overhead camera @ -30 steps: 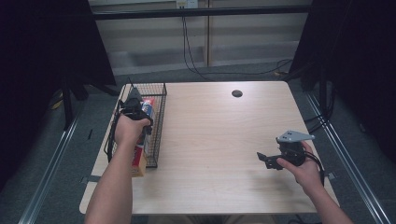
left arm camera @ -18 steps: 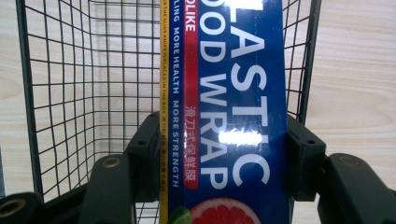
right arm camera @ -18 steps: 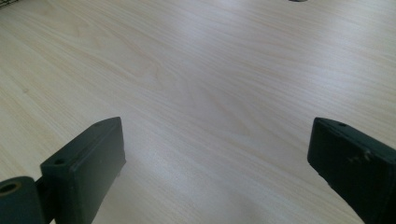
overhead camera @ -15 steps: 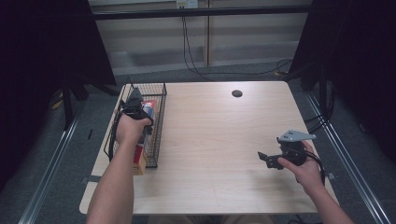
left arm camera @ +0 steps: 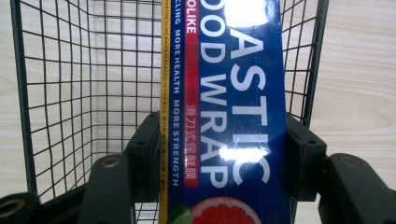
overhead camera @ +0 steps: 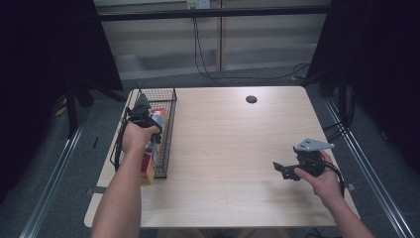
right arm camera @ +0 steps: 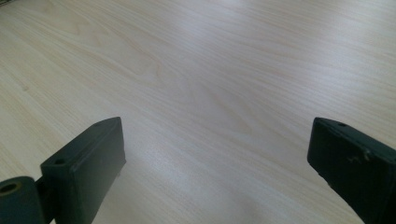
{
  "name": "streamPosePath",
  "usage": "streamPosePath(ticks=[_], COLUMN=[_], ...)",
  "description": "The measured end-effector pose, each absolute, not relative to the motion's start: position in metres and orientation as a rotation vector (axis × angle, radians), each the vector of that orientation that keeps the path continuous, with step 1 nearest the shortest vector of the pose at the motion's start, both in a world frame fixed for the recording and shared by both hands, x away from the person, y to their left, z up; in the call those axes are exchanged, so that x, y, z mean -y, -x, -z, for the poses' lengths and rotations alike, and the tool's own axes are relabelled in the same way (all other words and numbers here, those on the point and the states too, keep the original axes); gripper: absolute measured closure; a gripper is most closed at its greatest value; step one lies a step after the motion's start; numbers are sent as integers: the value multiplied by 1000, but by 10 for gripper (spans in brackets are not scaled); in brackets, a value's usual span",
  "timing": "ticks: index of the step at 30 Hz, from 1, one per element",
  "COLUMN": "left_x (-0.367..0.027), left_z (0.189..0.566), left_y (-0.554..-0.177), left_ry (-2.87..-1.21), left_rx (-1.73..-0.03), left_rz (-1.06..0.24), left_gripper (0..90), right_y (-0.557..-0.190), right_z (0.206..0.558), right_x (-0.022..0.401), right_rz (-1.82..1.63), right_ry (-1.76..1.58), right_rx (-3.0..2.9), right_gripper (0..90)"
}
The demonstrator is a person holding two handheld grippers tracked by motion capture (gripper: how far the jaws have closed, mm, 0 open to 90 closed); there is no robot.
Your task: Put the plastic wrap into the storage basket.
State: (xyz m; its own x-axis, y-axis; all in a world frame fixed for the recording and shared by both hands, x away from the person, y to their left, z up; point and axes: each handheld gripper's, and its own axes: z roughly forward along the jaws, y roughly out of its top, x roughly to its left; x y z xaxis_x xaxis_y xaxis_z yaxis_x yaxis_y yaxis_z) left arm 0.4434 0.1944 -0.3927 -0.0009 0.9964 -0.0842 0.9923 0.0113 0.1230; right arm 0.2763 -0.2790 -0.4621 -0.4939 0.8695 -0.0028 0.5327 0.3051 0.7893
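A long blue box of plastic food wrap lies lengthwise in a black wire basket. My left gripper is shut on the box, one jaw pressing on each long side. From above, the left gripper sits over the basket at the table's left edge, and the box pokes out past the hand. My right gripper hovers low over the table's right part. In the right gripper view its jaws stand wide open above bare wood with nothing between them.
The light wooden table has a small black round cap near its far edge. Black cables hang behind the table. Metal rails run along the floor on both sides.
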Motion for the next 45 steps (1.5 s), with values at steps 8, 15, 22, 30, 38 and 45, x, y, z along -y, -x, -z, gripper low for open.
streamPosePath(ticks=[8, 15, 22, 30, 38, 45], left_x=[-195, -195, -197, -197, -196, -194], left_z=[394, 394, 392, 375, 362, 350], left_y=[-443, -443, -440, -436, -431, -426], left_ry=[-2105, -2112, -2082, -2057, -2051, -2046], left_rx=[-2123, -2116, -2098, -2049, -2013, -1962], left_rz=[-57, -52, -49, -60, -49, -50], left_gripper=[419, 413, 380, 300, 237, 210], right_y=[-276, -276, -274, -274, -273, -273], right_z=[463, 463, 462, 461, 460, 460], right_x=[277, 277, 277, 278, 276, 276], right_rz=[-1049, -1044, -1044, -1048, -1042, -1038], right_ry=[-1247, -1241, -1241, -1229, -1229, -1231], right_rx=[-2153, -2158, -2153, -2150, -2150, -2146], right_gripper=[41, 41, 42, 42, 42, 42])
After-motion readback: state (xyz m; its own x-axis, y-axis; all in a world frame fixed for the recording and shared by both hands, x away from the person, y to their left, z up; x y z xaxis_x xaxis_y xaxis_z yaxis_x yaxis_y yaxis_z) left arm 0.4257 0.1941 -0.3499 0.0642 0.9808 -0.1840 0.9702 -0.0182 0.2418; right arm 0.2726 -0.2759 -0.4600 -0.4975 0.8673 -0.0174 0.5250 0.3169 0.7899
